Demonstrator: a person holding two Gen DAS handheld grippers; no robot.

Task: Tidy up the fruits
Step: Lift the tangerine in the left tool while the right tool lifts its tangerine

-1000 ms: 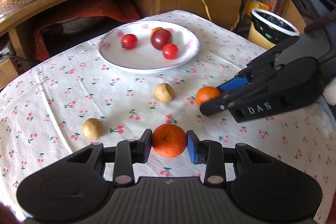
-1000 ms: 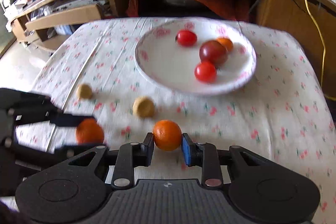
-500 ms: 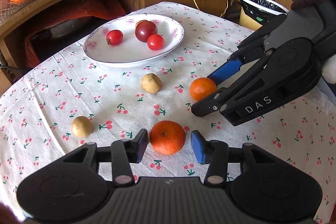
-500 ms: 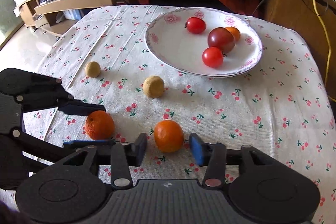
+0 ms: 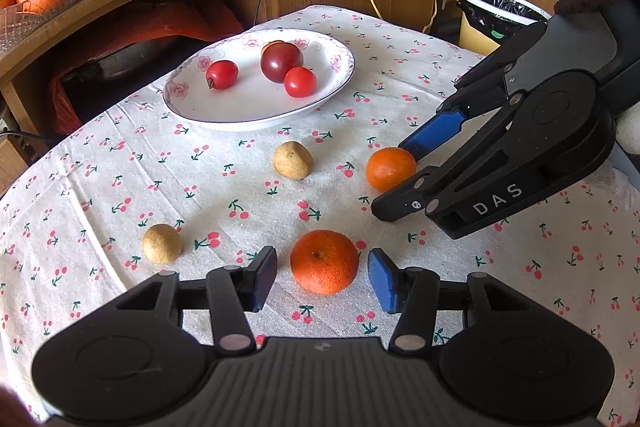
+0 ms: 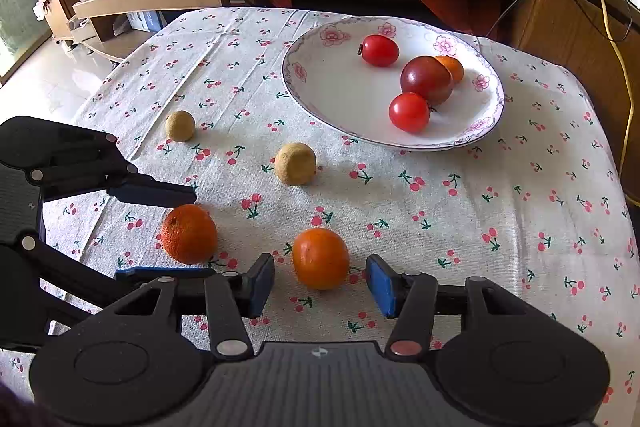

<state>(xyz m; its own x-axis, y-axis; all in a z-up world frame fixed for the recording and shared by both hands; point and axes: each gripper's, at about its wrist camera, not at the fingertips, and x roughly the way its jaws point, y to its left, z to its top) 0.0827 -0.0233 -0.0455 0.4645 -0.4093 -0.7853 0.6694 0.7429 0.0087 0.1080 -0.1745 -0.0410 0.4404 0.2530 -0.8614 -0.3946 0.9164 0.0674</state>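
Left tongs (image 5: 322,275): I hold them wide apart around the bumpy round orange (image 5: 324,261), ready to pinch.
Right tongs (image 6: 320,279): spread around my smooth round orange (image 6: 320,257) too.

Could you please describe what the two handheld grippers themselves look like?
Both are matte black plastic. The left gripper and right gripper have linkage fingers with silver pivot pins, blue pads and a ribbed grey body. White "DAS" lettering marks the right one's side. No cables show.

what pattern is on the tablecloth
White tablecloth printed with small red cherries on green stems, clearest in the right wrist view.
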